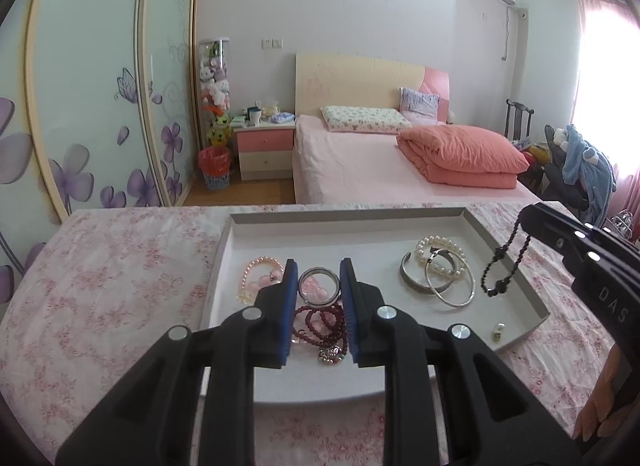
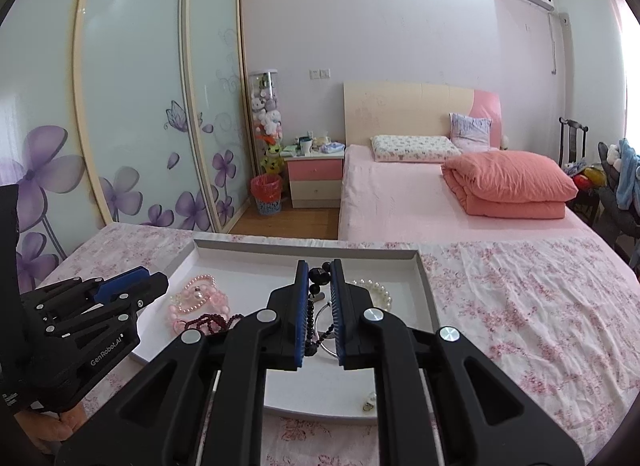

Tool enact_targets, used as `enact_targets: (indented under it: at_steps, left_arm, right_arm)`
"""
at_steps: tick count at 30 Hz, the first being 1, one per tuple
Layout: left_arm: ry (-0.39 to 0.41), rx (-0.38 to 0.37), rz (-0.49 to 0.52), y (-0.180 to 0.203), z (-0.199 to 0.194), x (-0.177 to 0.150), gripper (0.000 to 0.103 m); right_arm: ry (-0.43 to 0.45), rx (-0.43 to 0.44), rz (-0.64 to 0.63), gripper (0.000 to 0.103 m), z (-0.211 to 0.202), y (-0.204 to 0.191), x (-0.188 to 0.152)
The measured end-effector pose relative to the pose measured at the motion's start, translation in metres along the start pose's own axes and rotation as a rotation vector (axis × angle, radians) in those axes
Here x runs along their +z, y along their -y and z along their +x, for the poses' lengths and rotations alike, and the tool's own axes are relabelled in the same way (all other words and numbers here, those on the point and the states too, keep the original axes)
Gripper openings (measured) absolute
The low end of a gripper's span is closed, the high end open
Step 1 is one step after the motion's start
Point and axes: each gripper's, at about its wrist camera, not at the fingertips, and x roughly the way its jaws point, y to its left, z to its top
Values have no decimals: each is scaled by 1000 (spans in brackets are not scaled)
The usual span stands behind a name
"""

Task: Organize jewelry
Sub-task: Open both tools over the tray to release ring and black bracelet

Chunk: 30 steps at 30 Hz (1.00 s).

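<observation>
A grey tray (image 1: 478,225) lies on a floral-covered table and holds jewelry. My left gripper (image 1: 319,272) is open above the tray's left part, its fingers either side of a round glass locket (image 1: 318,286), with dark red beads (image 1: 320,320) and a pink bead bracelet (image 1: 260,276) close by. My right gripper (image 2: 319,270) is shut on a black bead bracelet (image 2: 320,276), which hangs above the tray's right side (image 1: 500,266). A white pearl bracelet (image 1: 440,252) and two silver bangles (image 1: 450,282) lie under it.
A small earring (image 1: 498,330) lies at the tray's near right corner. The floral cloth (image 2: 520,306) stretches right of the tray. Beyond the table are a pink bed (image 1: 360,161), a nightstand (image 1: 266,149), a red bin (image 1: 216,165) and wardrobe doors (image 1: 80,85).
</observation>
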Motion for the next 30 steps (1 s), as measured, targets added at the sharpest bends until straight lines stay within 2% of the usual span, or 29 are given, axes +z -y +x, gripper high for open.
enact_targets:
  at_steps: [9,10,13,14,20,25,30]
  left_arm:
    - [-48,0,-4,-5,28,-2,22]
    - [-51,-2,-3,-5,30,-3,22]
    - [-56,-3,0,-4,35,-4,22]
    - [-60,-4,0,-3,36,-5,22]
    - [-81,-8,1,1,50,-5,22]
    - [-81,4,-21,-6,53,-3,34]
    - [-79,22,-31,-12,46,-4,39]
  right_arm:
    - [-72,8,47,13,30,5,-4]
    - [-75,3,49,16,31,6,-5]
    - [-68,-18,61,37,28,12,-8]
    - [-66,-22,65,38,27,14,-8]
    - [-80,-37,71,38,29,21,-11]
    - [-87,-39,70,38,28,23,-14]
    - [-92,-39,70,40,25,22,-17]
